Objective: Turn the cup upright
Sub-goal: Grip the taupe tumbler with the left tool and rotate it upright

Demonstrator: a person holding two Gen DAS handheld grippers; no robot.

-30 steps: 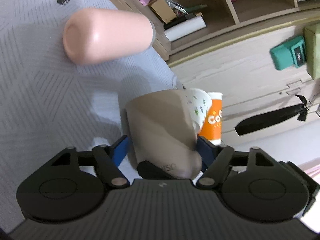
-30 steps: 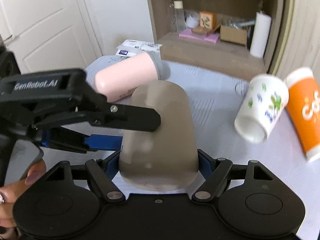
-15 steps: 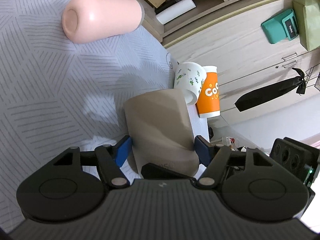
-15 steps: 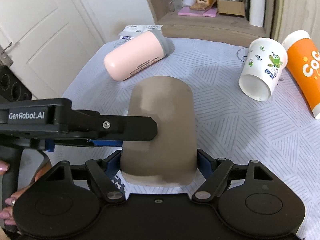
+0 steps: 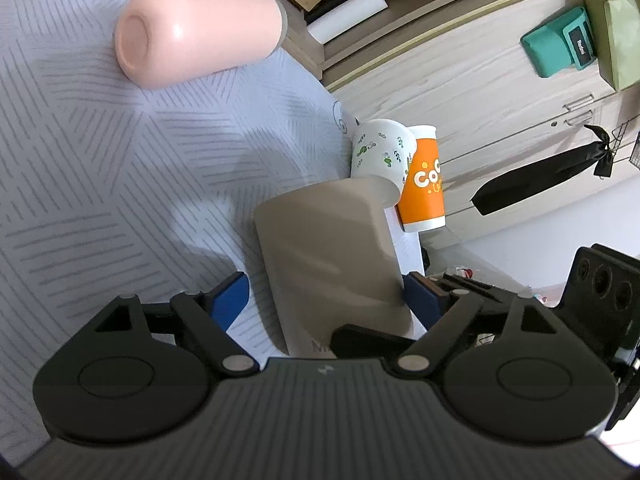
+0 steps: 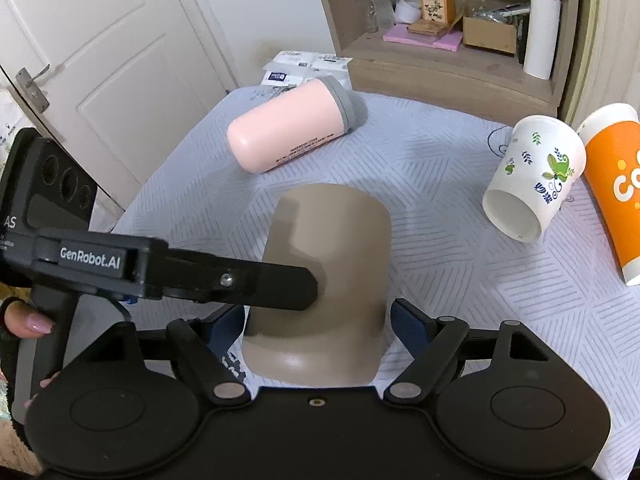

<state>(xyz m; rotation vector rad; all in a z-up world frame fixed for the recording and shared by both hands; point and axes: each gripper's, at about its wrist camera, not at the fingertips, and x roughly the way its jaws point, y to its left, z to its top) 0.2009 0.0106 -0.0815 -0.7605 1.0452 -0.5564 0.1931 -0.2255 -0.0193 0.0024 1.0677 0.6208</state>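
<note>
A taupe cup (image 6: pixel 324 276) stands on the grey patterned cloth (image 6: pixel 440 184), closed end toward the cameras' far side. It also shows in the left wrist view (image 5: pixel 328 256). My right gripper (image 6: pixel 318 320) has its blue pads beside the cup's lower body, with small gaps showing. My left gripper (image 5: pixel 326 296) comes in from the left in the right wrist view; its right pad touches the cup and its left pad stands clear of it.
A pink tumbler (image 6: pixel 288 132) lies on its side at the back. A white leaf-print paper cup (image 6: pixel 528 176) and an orange paper cup (image 6: pixel 616 188) lie at the right edge. A wooden shelf unit (image 6: pixel 448 40) stands behind; a white door (image 6: pixel 100 60) is on the left.
The taupe cup has been tipped from a slant to standing on the cloth. Both grippers' pads have eased apart around it; the left one now shows a clear gap.
</note>
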